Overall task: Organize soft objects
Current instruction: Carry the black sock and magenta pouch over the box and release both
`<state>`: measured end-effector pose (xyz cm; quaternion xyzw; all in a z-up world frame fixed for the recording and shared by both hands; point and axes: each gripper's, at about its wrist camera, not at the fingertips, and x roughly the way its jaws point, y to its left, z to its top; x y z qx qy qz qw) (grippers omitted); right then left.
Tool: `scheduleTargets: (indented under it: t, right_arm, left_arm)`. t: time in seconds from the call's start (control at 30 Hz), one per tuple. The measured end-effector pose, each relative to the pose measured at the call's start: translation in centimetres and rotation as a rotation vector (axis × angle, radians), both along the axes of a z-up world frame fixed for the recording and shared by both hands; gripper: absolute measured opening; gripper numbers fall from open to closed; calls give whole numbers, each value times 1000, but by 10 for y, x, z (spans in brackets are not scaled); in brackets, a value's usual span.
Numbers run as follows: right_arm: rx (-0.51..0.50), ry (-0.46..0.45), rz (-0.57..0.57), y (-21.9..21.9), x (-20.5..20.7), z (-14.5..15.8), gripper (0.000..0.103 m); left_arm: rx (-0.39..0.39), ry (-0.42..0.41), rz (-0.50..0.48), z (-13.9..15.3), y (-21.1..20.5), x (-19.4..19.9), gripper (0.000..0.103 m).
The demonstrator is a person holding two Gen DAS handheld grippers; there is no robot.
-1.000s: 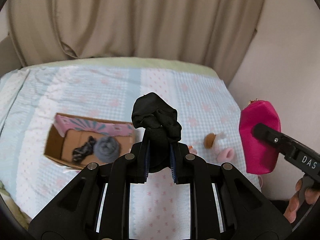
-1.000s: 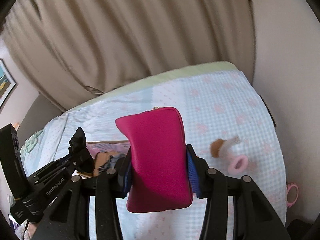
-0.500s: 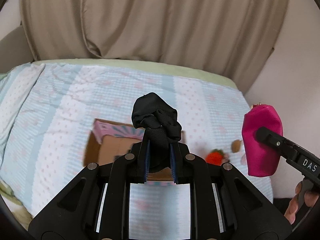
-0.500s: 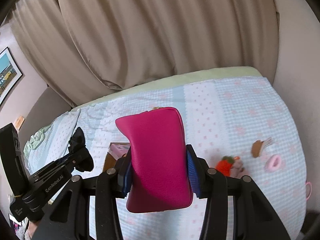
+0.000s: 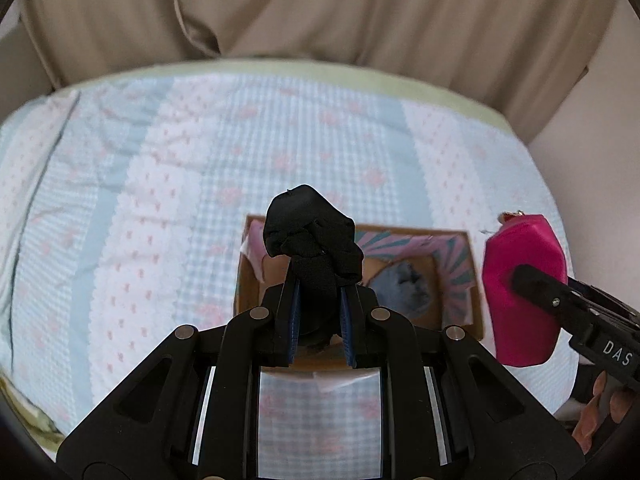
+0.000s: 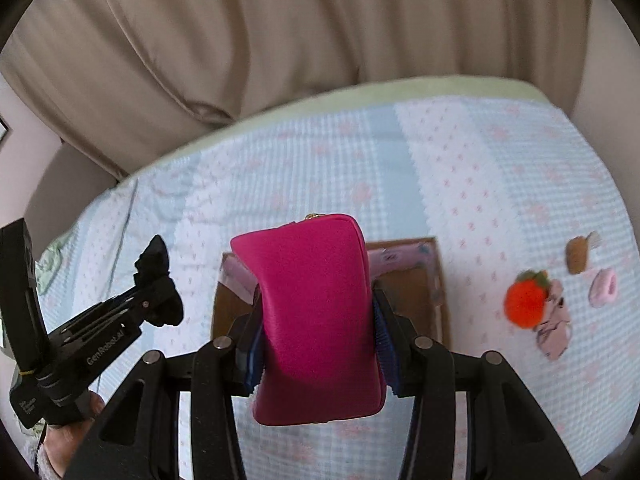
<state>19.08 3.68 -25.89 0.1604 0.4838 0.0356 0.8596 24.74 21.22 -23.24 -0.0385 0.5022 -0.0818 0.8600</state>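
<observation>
Left wrist view shows a bunched black sock (image 5: 312,236) squeezed in the left gripper (image 5: 319,320), up above the cardboard box (image 5: 460,280) with a fuzzy grey ball (image 5: 404,286) inside. Beside it, the right gripper (image 6: 318,332) pinches a smooth pink pouch (image 6: 316,312) over the checked blanket (image 5: 160,184).

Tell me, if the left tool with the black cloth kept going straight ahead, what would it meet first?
Probably the open cardboard box on the bed, which lies right behind the black cloth bundle in the left tool. Its distance is hard to judge.
</observation>
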Motion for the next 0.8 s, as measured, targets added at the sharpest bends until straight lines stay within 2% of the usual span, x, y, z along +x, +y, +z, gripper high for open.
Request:
scheduleTargets:
  t: [0.2, 0.5, 0.6, 0.7, 0.73, 0.8]
  right_arm:
    - [-27, 124, 45, 20, 44, -45, 43]
    - [-1, 353, 83, 27, 100, -131, 43]
    - [13, 398, 87, 26, 111, -151, 43]
    - [38, 437, 82, 22, 117, -165, 43]
    - [46, 447, 85, 21, 120, -167, 43]
    - [59, 465, 105, 22, 124, -170, 48]
  left_arm:
    - [-4, 117, -13, -55, 6, 29, 15]
    - [36, 325, -42, -150, -15, 63, 15]
    - [36, 380, -54, -174, -18, 68, 15]
    - [73, 402, -86, -188, -24, 67, 15]
    - [81, 409, -94, -190, -25, 67, 19]
    - [65, 408, -99, -191, -25, 67, 68]
